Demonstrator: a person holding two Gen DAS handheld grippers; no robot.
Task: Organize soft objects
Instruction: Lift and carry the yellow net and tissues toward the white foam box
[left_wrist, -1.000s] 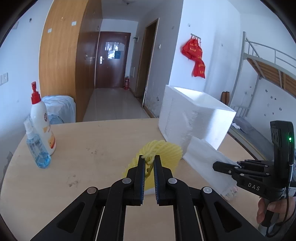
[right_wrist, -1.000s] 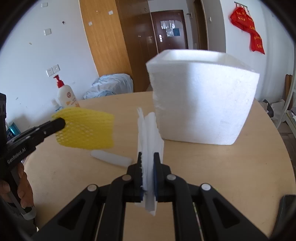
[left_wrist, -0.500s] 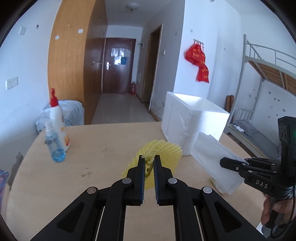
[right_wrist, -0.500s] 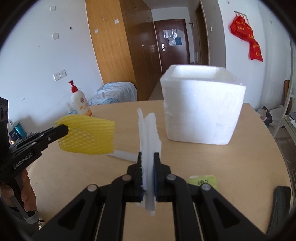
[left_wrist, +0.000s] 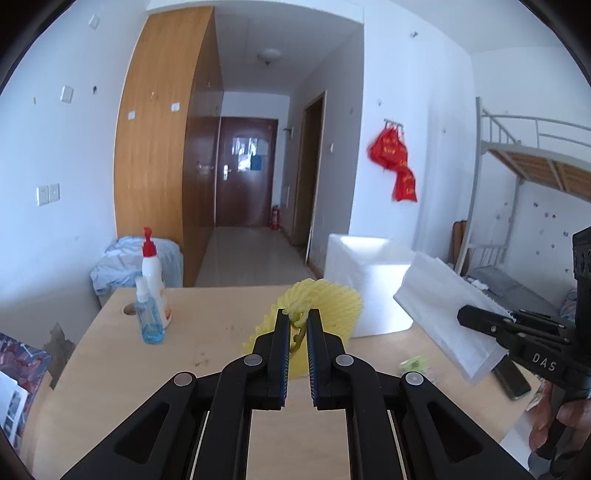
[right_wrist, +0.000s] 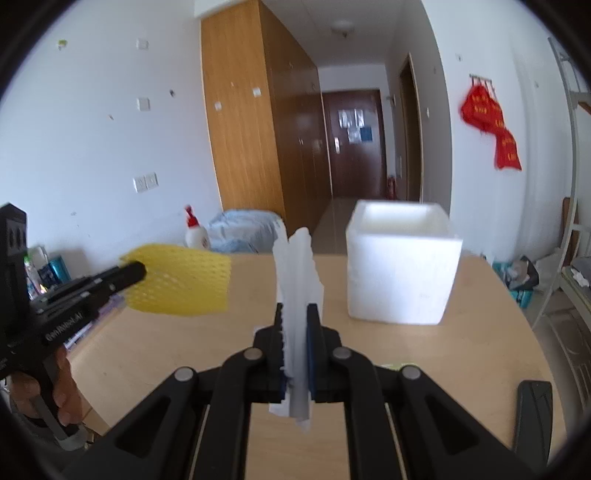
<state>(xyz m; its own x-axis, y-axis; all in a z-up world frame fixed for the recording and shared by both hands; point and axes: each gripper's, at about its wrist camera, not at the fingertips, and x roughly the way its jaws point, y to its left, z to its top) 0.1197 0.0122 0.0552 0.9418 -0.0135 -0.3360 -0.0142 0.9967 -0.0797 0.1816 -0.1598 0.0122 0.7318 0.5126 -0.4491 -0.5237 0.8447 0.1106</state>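
My left gripper (left_wrist: 297, 317) is shut on a yellow foam net sleeve (left_wrist: 325, 302), held up in the air above the wooden table (left_wrist: 207, 347). In the right wrist view the same yellow foam net sleeve (right_wrist: 181, 284) hangs from the left gripper (right_wrist: 135, 273) at the left. My right gripper (right_wrist: 295, 314) is shut on a white foam sheet (right_wrist: 297, 280), which stands on edge between the pads. That white foam sheet (left_wrist: 443, 302) and the right gripper (left_wrist: 465, 315) show at the right of the left wrist view. A white styrofoam box (right_wrist: 402, 262) with an open top stands on the table beyond both.
A lotion pump bottle (left_wrist: 153, 280) and a small blue spray bottle (left_wrist: 147, 317) stand at the table's left. A green label (left_wrist: 413, 363) and a dark phone (left_wrist: 511, 376) lie near the right edge. A bunk bed (left_wrist: 532, 166) stands at the right, a hallway beyond.
Both grippers have risen and drawn back from the box with their foam pieces still held. The box and bottles now look smaller and lower, and more of the room shows.
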